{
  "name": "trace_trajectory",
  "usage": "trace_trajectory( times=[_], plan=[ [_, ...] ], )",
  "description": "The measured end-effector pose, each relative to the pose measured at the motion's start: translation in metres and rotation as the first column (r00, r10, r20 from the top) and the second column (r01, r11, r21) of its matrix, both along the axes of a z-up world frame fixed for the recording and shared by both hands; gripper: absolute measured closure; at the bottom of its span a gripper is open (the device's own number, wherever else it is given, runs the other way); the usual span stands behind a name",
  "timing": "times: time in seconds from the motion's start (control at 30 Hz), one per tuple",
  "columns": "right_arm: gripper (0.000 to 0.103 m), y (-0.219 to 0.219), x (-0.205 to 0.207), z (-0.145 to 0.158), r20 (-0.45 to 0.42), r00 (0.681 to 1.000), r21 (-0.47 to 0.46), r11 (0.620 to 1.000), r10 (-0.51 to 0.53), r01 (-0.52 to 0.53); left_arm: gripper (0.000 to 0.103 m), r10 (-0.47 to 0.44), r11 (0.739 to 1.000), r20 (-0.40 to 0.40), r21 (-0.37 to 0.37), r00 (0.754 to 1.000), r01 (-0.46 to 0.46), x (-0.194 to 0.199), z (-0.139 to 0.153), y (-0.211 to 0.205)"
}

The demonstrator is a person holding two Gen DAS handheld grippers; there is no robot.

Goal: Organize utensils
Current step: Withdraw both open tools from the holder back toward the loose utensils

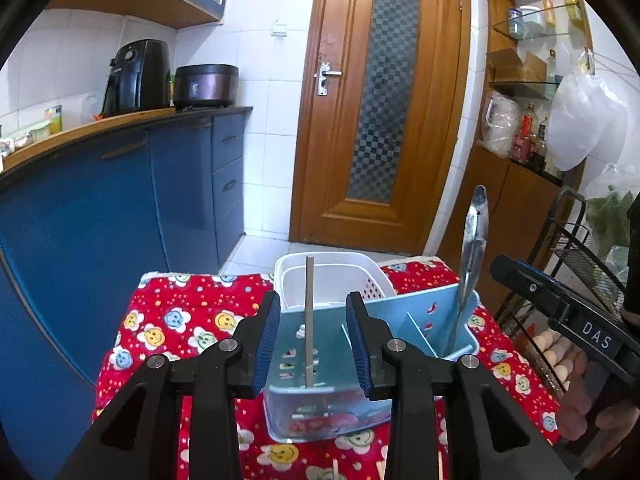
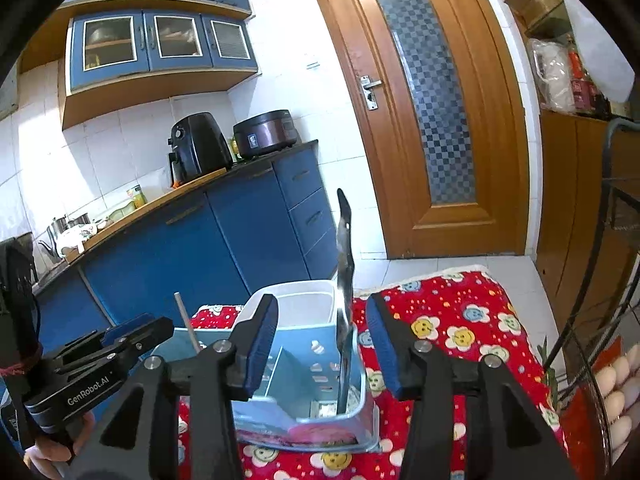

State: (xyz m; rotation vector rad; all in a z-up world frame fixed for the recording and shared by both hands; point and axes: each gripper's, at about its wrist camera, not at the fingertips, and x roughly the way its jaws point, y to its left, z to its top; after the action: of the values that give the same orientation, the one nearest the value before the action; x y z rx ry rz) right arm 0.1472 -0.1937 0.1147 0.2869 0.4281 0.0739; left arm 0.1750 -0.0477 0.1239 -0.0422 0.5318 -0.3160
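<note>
A light blue divided utensil holder (image 1: 416, 304) stands on a red flowered cloth, with a white basket (image 1: 320, 257) right behind it. A wooden chopstick (image 1: 309, 300) stands upright in the holder's left compartment, between the fingers of my left gripper (image 1: 313, 298). That gripper is open and its blue pads are clear of the stick. A metal spoon (image 2: 345, 264) stands upright in the right compartment of the holder (image 2: 304, 344). My right gripper (image 2: 321, 300) is open around it without touching. The left gripper (image 2: 140, 330) also shows in the right wrist view.
The red cloth (image 1: 192, 320) covers a small table. Blue cabinets (image 1: 120, 220) run along the left, and a wooden door (image 1: 380, 100) is straight ahead. A black wire rack with eggs (image 2: 616, 392) stands close on the right. Loose stick ends (image 1: 336, 470) lie at the near edge.
</note>
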Motion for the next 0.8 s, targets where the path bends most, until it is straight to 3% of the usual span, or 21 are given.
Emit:
trace_trajectory(
  times=[0.37, 0.8],
  plan=[
    [0.054, -0.008, -0.035, -0.007, -0.079, 0.997, 0.048, 0.999, 0.0, 0.004, 0.068, -0.008, 1.0, -0.032, 0.006, 0.999, 0.008, -0.029, 0.001, 0.01],
    [0.054, 0.003, -0.067, -0.037, -0.2, 0.98, 0.04, 0.999, 0.008, 0.0, 0.068, -0.023, 1.0, -0.126, 0.008, 0.992, 0.024, -0.056, -0.028, 0.016]
  ],
)
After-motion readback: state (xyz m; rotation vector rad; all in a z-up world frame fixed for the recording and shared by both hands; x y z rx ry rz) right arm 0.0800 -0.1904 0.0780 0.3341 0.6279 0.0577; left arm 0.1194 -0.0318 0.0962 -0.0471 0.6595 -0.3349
